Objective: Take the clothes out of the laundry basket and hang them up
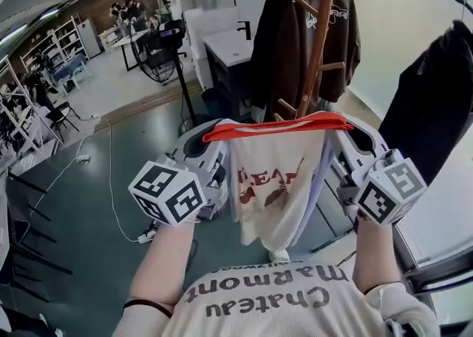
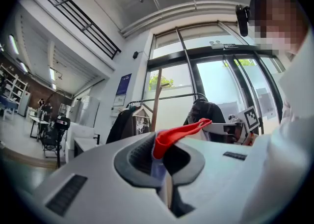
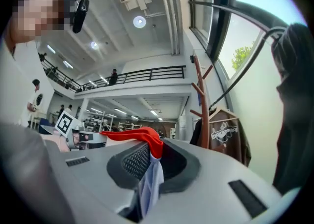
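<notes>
The left gripper and the right gripper are both clamping, almost closed, on the red edge of the shirt. Folds are hiding part of its print from me.

left tool, right tool: grey-white, checker-marked cubes | shirt: cream, dark lettering | wristband: dark

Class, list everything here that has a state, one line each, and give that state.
Left gripper: jaws shut on the shirt's red edge.
Right gripper: jaws shut on the same red edge.
Shirt: held up between both grippers, its body hanging down.
Hoodie: hanging on the stand.
Dark garment: hanging at the right.
</notes>
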Demonstrator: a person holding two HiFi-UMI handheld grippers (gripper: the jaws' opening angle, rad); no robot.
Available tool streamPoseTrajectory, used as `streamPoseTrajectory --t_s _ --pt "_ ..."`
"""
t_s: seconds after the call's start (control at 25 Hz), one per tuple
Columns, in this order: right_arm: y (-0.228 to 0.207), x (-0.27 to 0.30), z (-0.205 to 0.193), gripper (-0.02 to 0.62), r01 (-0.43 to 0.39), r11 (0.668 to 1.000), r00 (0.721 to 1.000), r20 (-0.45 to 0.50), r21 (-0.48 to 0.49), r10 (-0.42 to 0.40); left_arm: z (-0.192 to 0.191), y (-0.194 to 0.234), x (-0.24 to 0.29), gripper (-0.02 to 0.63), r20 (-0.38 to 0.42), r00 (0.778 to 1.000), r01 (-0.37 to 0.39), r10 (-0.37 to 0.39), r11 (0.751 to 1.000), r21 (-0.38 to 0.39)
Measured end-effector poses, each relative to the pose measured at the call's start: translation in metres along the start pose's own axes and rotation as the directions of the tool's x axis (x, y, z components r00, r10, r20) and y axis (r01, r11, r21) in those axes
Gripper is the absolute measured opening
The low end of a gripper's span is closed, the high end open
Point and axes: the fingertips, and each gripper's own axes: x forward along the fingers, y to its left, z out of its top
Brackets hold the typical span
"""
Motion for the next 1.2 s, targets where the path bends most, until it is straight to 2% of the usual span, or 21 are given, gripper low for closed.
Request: streamPoseTrajectory --t_s 0.2,0.48,0.64,0.8,0.96,1.2 --pt "-0.031 -0.012 0.019 0.051 0.119 0.987 0.993 0.031 -0.109 -0.117 0.014 -0.017 0.032 0.014 0.005 0.997 0.077 -0.078 0.996 0.053" --pt "-0.158 0.012 0.031 0.051 0.223 0.963 0.974 0.082 -0.151 -0.213 0.013 -0.021 0.165 0.014 0.015 0.990 0.141 -0.142 0.989 0.054" --pt "-0.175 0.022 0.043 0.051 0.281 0.942 0.958 0.108 -0.184 -0.265 0.014 -0.019 0.182 0.014 0.010 0.986 0.165 -0.167 0.983 0.081" --pt "-0.236 0.053 0.032 0.051 0.320 0.920 0.947 0.107 -0.228 -0.303 0.002 -0.010 0.240 0.014 0.004 0.990 0.143 -0.143 0.987 0.075" --pt "-0.289 0.076 0.007 0.051 0.340 0.904 0.940 0.064 -0.258 -0.335 -0.015 0.000 0.287 0.015 -0.019 0.995 0.101 -0.100 0.993 0.067" --pt "-0.330 0.118 -0.029 0.052 0.297 0.928 0.951 -0.023 -0.225 -0.309 -0.043 0.035 0.316 0.015 -0.089 0.996 -0.005 0.011 0.998 0.063"
